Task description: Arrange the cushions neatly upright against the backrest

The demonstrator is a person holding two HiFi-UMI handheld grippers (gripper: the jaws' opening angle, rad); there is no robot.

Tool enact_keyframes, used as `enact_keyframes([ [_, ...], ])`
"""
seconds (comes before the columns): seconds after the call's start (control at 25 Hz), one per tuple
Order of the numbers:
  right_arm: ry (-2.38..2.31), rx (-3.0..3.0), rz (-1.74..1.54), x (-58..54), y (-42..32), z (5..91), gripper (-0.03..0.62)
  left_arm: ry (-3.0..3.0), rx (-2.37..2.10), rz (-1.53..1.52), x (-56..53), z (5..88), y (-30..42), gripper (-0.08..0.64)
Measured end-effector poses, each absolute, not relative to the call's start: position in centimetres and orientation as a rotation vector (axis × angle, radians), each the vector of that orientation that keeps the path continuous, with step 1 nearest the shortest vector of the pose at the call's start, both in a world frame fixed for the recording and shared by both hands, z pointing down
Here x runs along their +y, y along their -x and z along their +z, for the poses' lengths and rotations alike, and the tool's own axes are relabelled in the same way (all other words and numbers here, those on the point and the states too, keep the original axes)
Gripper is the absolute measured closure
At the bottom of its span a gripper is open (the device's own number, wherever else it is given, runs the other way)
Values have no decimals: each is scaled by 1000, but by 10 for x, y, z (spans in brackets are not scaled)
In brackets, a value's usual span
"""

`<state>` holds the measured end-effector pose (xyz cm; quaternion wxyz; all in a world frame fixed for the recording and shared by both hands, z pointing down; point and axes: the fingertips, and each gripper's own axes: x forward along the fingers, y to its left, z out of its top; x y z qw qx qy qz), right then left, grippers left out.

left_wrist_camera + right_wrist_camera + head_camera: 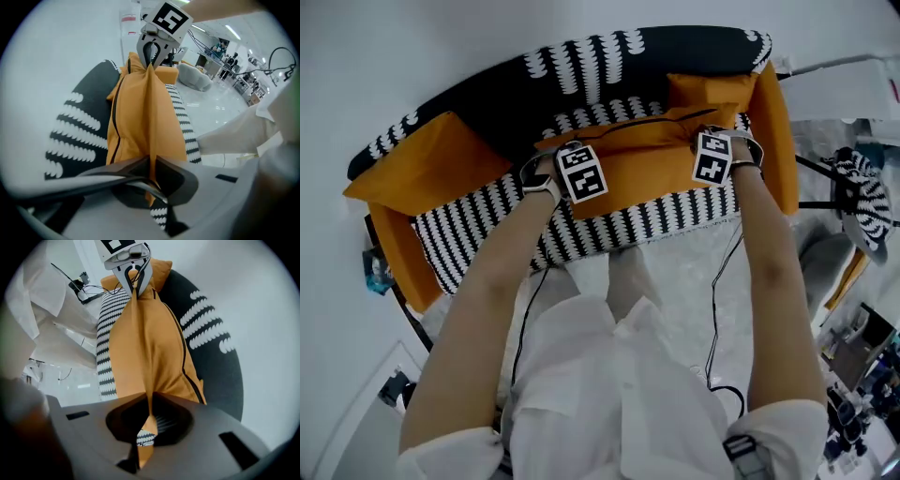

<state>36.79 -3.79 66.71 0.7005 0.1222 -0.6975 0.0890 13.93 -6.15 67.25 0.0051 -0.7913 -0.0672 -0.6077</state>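
An orange cushion [633, 155] hangs stretched between my two grippers above the striped seat [609, 225] of a black-and-white sofa. My left gripper [569, 157] is shut on the cushion's left corner [145, 108], pinching the fabric. At the other corner [145, 343], my right gripper [712, 141] is shut on the fabric too. Each gripper view shows the other gripper at the far end: the right gripper [151, 55] and the left gripper [136, 281]. A second orange cushion [431, 159] lies at the sofa's left end. A third [712, 91] leans in the right rear corner against the dark backrest [609, 52].
Orange armrest panels [773, 122] close both ends of the sofa. A patterned chair [862, 197] stands to the right. Black cables [722, 272] trail over the white floor in front of the sofa, beside the person's legs. Cluttered items [862, 375] sit at the lower right.
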Motion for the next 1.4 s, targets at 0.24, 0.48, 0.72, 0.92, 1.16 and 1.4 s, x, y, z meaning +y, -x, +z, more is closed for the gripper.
enact_keyframes([
  [0.24,-386,-1644,95,-113,-277,637,577,2316,52,-1893,-162,621,-51,528],
  [0.48,-372,-1661,10,-179,-216,651,575,2274,165,-1961,-214,629,12,525],
  [0.72,-386,-1628,49,-206,-207,685,575,2315,240,-1951,-230,666,24,518],
  [0.92,-371,-1635,54,-218,-205,683,573,2343,242,-1923,-240,664,24,517],
  [1.16,-410,-1591,10,-216,-205,678,519,2354,270,-1905,-236,658,25,475],
  [1.4,-562,-1624,91,-213,-205,647,485,2502,466,-1824,-234,630,26,425],
])
